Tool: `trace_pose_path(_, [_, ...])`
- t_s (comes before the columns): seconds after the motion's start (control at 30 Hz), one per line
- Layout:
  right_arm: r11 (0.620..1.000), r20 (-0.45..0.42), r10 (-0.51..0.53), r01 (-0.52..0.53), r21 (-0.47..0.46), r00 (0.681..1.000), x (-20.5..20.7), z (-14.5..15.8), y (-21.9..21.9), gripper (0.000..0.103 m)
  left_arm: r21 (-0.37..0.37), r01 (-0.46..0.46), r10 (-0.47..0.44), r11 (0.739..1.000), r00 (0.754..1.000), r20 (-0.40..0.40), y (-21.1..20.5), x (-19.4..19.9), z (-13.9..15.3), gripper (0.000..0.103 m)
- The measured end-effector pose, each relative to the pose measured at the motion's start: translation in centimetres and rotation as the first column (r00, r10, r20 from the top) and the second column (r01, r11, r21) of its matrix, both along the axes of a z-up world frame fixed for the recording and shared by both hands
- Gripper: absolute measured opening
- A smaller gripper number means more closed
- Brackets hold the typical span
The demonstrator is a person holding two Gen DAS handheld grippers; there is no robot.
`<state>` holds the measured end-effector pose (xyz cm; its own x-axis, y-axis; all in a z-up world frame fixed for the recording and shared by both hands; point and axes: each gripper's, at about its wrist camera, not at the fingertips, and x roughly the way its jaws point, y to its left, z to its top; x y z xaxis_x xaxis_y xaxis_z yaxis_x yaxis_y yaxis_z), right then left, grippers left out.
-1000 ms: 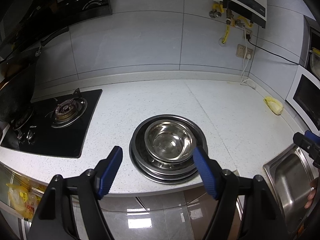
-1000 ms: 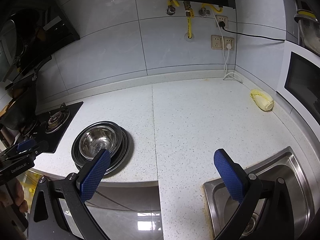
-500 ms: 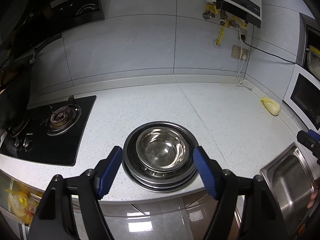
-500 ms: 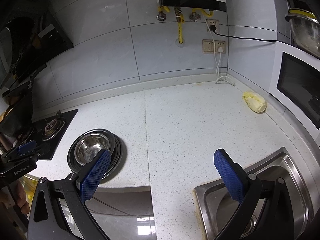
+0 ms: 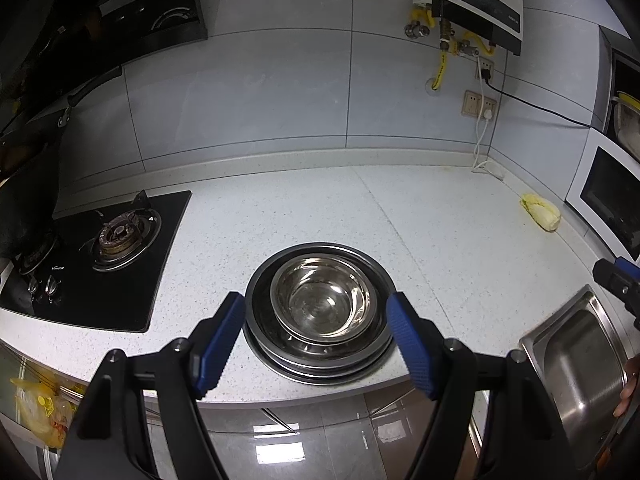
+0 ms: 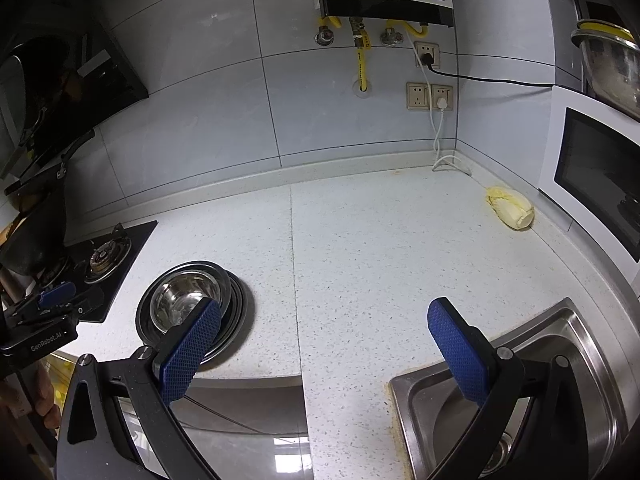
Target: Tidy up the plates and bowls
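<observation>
1. Right, starting at the tools: the left gripper (image 5: 316,336) hangs in front of the counter edge with its jaws spread wide and nothing between the blue pads.
2. And the right gripper (image 6: 324,344) is just as wide apart and just as empty, poised over the counter corner by the sink (image 6: 576,328).
3. Moving outward, the steel bowl (image 5: 322,300) sits nested on the stack of plates (image 5: 320,364), near the front edge of the countertop (image 5: 400,208), between the gas hob (image 5: 120,236) and the sink.
4. No other dishes show loose on the counter; only a pale cabbage (image 6: 510,210) lies over by the microwave (image 6: 600,176).
5. My read: the stacking looks finished, with little left unless the pile must go elsewhere.
</observation>
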<state>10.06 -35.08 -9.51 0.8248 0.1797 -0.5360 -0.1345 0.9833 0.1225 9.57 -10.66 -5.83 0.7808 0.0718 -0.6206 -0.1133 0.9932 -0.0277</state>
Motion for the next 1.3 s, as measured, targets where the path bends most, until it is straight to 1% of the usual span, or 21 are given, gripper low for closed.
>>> trace_pose_path(0.43, [1.0, -0.004, 0.009, -0.009, 0.005, 1.0, 0.07, -0.18, 0.03, 0.102, -0.002, -0.006, 0.006, 1.0, 1.0, -0.013, 0.3, -0.33, -0.26, 0.072])
trace_pose_path(0.83, [1.0, -0.005, 0.016, -0.016, 0.003, 1.0, -0.06, -0.23, 0.26, 0.102, -0.016, -0.014, 0.014, 1.0, 1.0, -0.015, 0.68, -0.6, -0.27, 0.072])
trace_pose_path(1.3, [1.0, -0.012, 0.023, -0.023, 0.001, 1.0, 0.07, -0.41, 0.41, 0.102, -0.016, -0.017, 0.017, 1.0, 1.0, -0.013, 0.77, -0.81, -0.33, 0.072])
